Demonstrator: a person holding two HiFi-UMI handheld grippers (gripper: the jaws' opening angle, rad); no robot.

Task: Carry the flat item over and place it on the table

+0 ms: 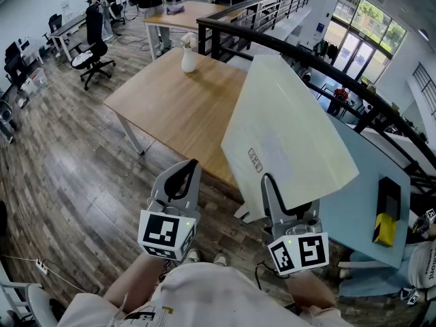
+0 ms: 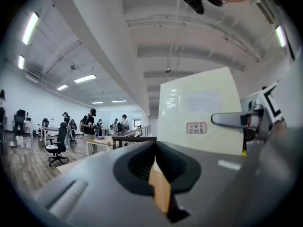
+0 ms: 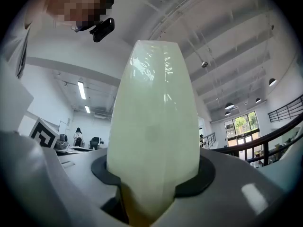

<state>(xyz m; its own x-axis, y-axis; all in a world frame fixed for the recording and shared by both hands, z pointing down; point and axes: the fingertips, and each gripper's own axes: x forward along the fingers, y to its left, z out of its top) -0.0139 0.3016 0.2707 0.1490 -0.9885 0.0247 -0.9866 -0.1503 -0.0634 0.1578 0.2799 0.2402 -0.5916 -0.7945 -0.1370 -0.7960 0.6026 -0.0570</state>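
One grip only: right gripper clamped on lower edge of pale flat board, centre-right of frame, tilted, airborne over wooden table edge; left gripper jaws together, empty; lay flat mid-table, clear of vase.

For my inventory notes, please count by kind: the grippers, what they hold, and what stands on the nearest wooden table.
Grippers: 2 (left gripper, right gripper)
Pale flat board, held by the right gripper: 1
White vase with flowers, on the table: 1
Total: 4
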